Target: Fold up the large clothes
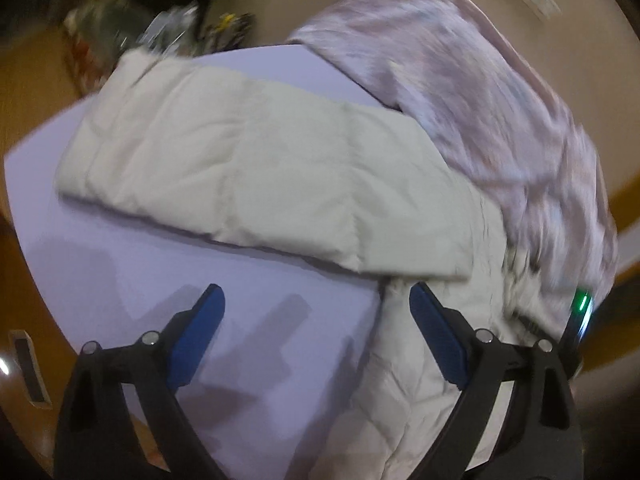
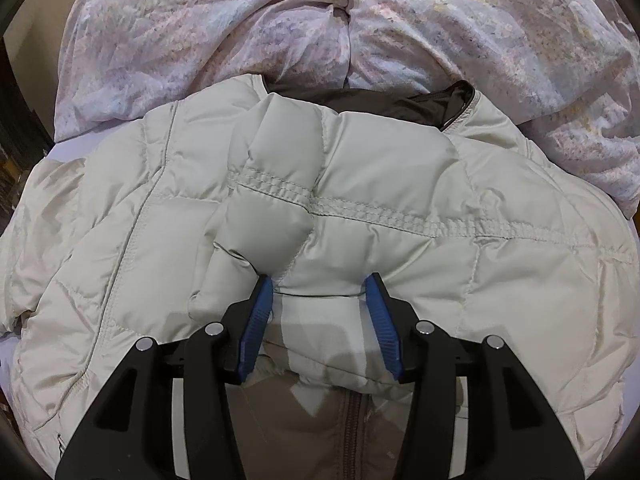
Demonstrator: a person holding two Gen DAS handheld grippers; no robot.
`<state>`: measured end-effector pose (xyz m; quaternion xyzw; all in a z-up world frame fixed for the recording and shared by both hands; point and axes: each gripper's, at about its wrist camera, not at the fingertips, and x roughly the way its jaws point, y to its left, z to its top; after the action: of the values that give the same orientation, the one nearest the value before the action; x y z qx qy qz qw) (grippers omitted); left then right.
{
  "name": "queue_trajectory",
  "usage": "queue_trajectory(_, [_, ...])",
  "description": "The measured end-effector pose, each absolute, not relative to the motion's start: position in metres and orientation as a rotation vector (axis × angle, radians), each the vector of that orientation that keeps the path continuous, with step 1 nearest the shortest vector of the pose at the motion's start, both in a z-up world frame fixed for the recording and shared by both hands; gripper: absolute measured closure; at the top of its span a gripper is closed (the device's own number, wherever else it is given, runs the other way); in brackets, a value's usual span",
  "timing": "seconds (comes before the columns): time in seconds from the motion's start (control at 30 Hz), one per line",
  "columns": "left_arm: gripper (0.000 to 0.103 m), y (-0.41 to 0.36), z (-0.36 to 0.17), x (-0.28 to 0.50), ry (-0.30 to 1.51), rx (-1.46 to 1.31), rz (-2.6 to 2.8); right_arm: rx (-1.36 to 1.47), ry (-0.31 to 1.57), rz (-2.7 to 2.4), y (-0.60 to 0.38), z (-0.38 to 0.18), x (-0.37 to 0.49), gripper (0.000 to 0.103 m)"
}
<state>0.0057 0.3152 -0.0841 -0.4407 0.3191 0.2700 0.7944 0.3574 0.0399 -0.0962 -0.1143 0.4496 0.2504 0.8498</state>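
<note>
Left gripper hangs over the pale sheet, jaws spread wide, nothing between the blue pads but bare sheet and their own shadows. The right-hand pad sits over the hem edge of the cream puffer jacket; whether it touches the fabric I cannot tell.

In the left wrist view the jacket's sleeve lies stretched from 10 o'clock across to about 3, its lower edge running as a clean diagonal line just above the fingertips. The jacket body drops away toward 5 o'clock. Open sheet fills the span from 6 round to 9, and that is the free room here. The sheet's edge curves past 9 o'clock, wooden floor beyond it. Blurred clutter sits off at 11. A floral duvet crowds the jacket from 12 down to 3.

Over to the right wrist view: the right gripper sits low on the jacket, jaws half spread, a puffed fold of the cream fabric bulging between the pads. The left pad rests against that fold; the right pad stands beside it, contact unclear. A folded-over sleeve lies on the body, running up toward 12. The dark lining of the collar shows at 12 to 1. A zipper runs down at 6, under the gripper. The duvet hems the jacket in all along the top, 10 to 2. A sliver of sheet peeks out at 9.
</note>
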Motion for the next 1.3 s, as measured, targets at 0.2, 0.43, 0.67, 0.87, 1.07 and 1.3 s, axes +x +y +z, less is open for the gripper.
queue_trajectory(0.2, [0.028, 0.349, -0.098, -0.007, 0.597, -1.094, 0.636, -0.216, 0.936, 0.544, 0.032, -0.095, 0.354, 0.052])
queue_trajectory(0.43, [0.043, 0.38, -0.107, -0.022, 0.491, -1.202, 0.672, -0.206, 0.924, 0.547, 0.034, -0.096, 0.354, 0.052])
queue_trajectory(0.67, [0.072, 0.407, -0.115, -0.039, 0.419, -1.271, 0.747, -0.199, 0.904, 0.55, 0.032, -0.096, 0.352, 0.052])
queue_trajectory(0.87, [0.095, 0.418, -0.113, -0.036, 0.452, -1.25, 0.759, -0.199, 0.9, 0.551, 0.032, -0.096, 0.352, 0.052])
queue_trajectory(1.07, [0.098, 0.413, -0.051, -0.007, 0.482, -1.059, 0.747, -0.244, 0.898, 0.545, 0.037, -0.095, 0.351, 0.052])
queue_trajectory(1.3, [0.098, 0.356, 0.036, 0.071, 0.498, -0.819, 0.548, -0.268, 0.927, 0.574, 0.035, -0.089, 0.355, 0.051])
